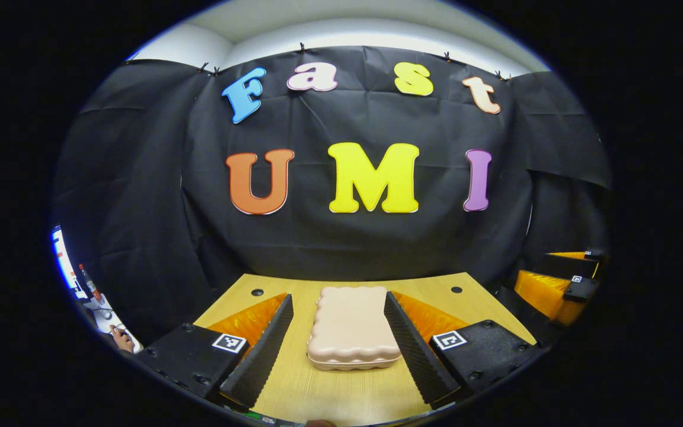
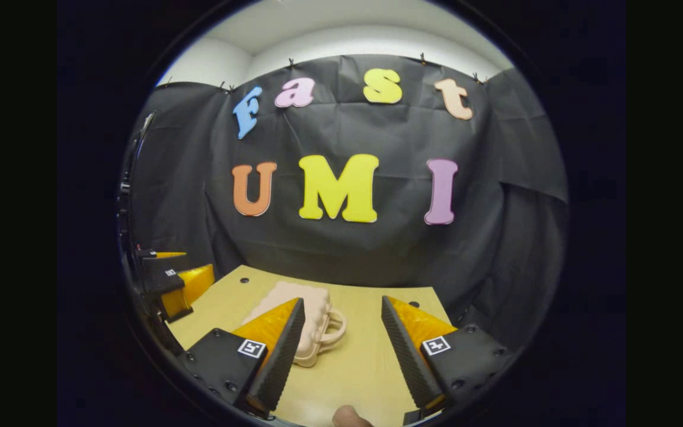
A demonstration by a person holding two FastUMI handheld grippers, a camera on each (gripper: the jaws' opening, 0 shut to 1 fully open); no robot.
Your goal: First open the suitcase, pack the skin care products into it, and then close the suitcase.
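Left gripper (image 1: 339, 344) jaws wide open, nothing held, straddling the sightline to the suitcase (image 1: 353, 327), dead ahead at 12 o'clock on the bench (image 1: 341, 391), lid shut, long axis running away from the jaws. Right gripper (image 2: 341, 350) jaws open too, empty; the suitcase (image 2: 312, 320) lies toward 10–11 o'clock, handle (image 2: 332, 332) facing its side. Left gripper looks nearer and better lined up. Farther off at 9 o'clock in the right gripper view, the other gripper (image 2: 172, 284).

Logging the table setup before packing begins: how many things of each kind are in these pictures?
Suitcase: 1, closed, lying flat on the table
Claws: 2, left claw and right claw, both open
Tables: 1
Total: 4
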